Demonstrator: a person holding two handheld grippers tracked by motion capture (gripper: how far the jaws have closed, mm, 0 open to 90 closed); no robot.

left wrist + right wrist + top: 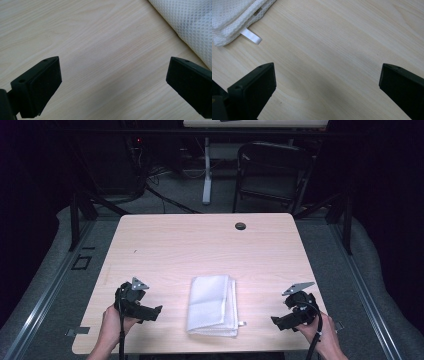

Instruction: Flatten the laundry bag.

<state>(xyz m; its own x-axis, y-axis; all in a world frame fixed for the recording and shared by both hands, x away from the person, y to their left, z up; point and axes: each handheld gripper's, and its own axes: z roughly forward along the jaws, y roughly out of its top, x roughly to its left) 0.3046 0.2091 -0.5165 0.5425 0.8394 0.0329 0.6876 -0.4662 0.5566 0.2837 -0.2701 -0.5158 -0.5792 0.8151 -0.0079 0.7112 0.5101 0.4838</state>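
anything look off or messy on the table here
Nothing much stands out. The folded white towel lies flat near the table's front edge, its layers slightly uneven on the right, with a small white tag sticking out. Both grippers are open and clear of it.

Towel (212, 305) lies on table (200, 240), between both claws
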